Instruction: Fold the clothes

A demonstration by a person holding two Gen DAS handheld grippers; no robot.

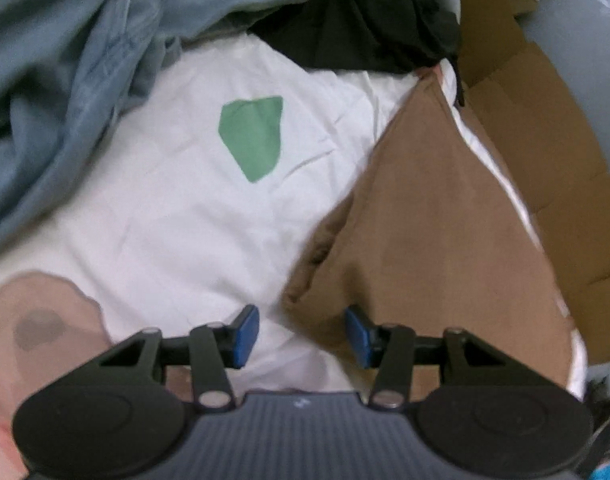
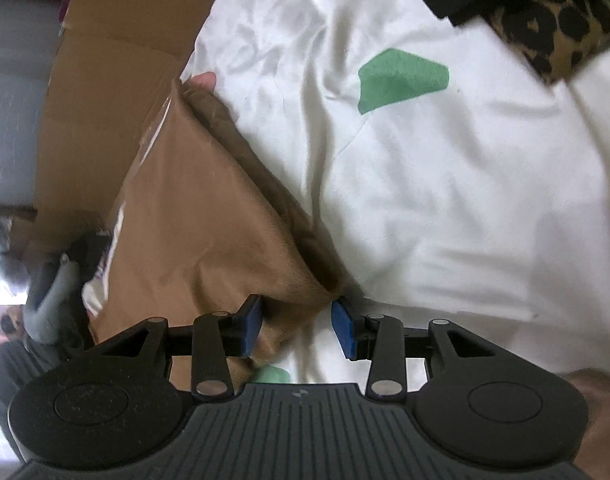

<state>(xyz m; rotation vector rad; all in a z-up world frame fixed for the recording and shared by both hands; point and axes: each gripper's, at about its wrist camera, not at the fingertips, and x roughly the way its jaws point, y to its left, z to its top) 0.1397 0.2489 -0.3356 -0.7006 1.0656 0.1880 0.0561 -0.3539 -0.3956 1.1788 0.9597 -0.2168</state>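
Folding stage: setting down | soft brown fabric garment at 3 o'clock on white sheet | left hand-held gripper open, empty | right hand-held gripper open, straddling its corner, apparently to flatten.

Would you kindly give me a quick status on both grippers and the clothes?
Left gripper open, nothing held. Right gripper open, straddling brown garment corner. Brown garment lies on white sheet. Blue garment and black clothing heaped beyond.
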